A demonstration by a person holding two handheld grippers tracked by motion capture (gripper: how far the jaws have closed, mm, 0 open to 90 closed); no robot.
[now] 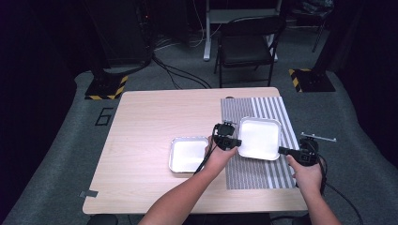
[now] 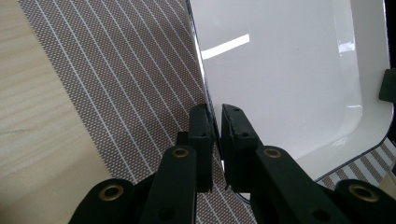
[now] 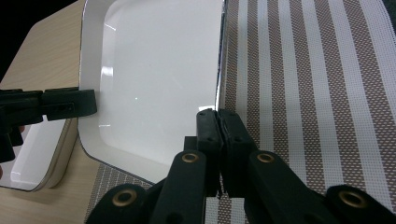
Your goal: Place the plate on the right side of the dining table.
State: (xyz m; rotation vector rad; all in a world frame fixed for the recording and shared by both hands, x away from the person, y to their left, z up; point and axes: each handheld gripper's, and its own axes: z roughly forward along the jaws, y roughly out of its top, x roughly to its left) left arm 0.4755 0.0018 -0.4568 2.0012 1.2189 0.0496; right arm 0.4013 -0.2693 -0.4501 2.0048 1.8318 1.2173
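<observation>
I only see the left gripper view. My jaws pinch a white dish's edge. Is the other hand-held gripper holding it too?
Observer: Yes, the right hand-held gripper is shut on the white dish, on the opposite rim.
Operator: Is there another dish?
Observer: Yes, a second white dish sits on the bare table, left of the striped mat.
Operator: What's behind the table?
Observer: A black folding chair.
</observation>
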